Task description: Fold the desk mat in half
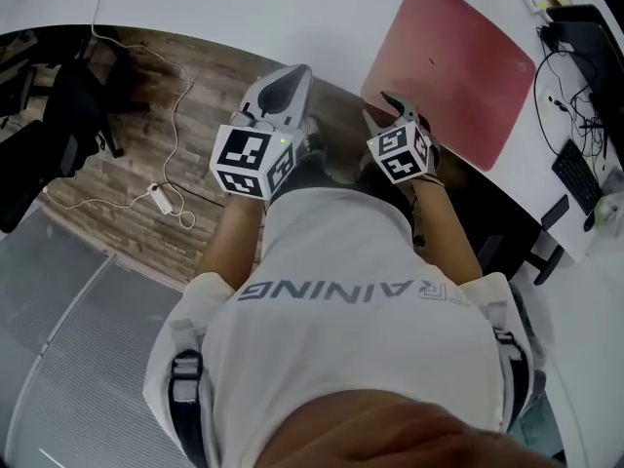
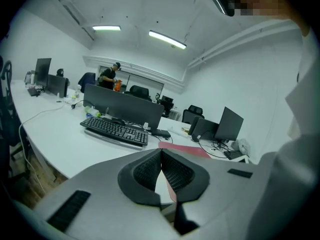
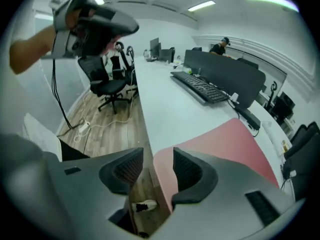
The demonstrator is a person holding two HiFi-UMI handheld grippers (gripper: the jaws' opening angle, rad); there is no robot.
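At the desk's (image 1: 244,8) near edge, the red desk mat (image 1: 453,66) lies flat and unfolded, its near corner overhanging the rim. My right gripper (image 3: 157,156) is lined up on that corner: the 2 jaws stand wide apart, the mat's edge shows in the gap, and neither pad presses on it, so nothing is gripped. I judge this placement suits taking the free corner for the fold. My left gripper (image 2: 161,150) is held off the desk over the floor, jaws closed tip to tip on nothing, apparently in reserve.
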